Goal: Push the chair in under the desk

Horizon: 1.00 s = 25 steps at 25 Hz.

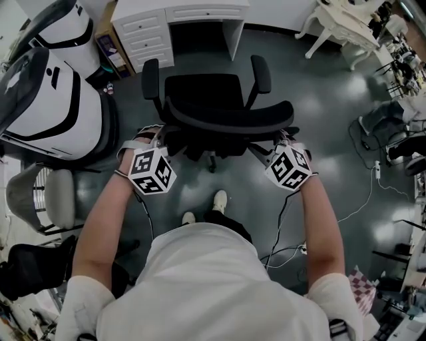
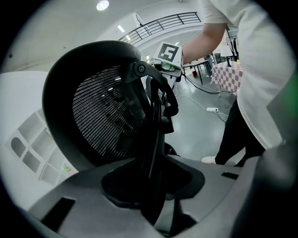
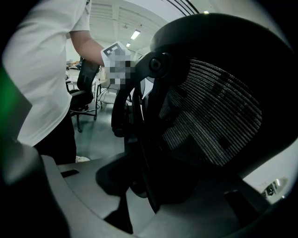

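While left hand-held gripper (image 1: pixel 158 132) and right hand-held gripper (image 1: pixel 285 137) clamp its backrest (image 1: pixel 229 117), 1 chair (image 1: pixel 203 93), 2 armrests (image 1: pixel 150 74), 1 desk (image 1: pixel 200 12).

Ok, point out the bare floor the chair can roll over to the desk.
Free: the grey floor between chair and desk, and the kneehole between drawers and side panel. Crowded: left, the white machine stands close beside the armrest; a power strip lies right.
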### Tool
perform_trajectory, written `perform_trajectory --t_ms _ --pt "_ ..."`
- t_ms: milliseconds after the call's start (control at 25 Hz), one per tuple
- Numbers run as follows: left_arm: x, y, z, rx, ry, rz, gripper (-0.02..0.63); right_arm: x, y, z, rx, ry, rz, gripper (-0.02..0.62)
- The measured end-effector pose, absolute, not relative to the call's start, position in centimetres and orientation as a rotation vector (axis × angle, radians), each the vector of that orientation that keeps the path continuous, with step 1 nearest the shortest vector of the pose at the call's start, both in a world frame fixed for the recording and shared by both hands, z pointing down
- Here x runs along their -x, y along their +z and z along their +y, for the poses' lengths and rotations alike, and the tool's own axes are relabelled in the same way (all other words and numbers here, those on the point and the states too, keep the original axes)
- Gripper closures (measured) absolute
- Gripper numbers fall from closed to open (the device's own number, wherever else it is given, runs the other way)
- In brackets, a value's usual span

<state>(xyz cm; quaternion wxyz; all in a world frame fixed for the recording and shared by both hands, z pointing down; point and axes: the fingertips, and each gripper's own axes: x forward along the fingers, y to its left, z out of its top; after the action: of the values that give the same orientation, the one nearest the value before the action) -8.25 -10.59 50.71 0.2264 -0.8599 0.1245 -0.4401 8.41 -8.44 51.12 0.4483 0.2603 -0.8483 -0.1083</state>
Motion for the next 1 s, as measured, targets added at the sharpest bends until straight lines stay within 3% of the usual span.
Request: perform_trajectory --t_ms 1000 --pt "4.4 50.6 -21.1 2.409 -1.273 0.371 0.466 -12.3 51.1 -19.2 -0.593 -0.304 -2.118 0.465"
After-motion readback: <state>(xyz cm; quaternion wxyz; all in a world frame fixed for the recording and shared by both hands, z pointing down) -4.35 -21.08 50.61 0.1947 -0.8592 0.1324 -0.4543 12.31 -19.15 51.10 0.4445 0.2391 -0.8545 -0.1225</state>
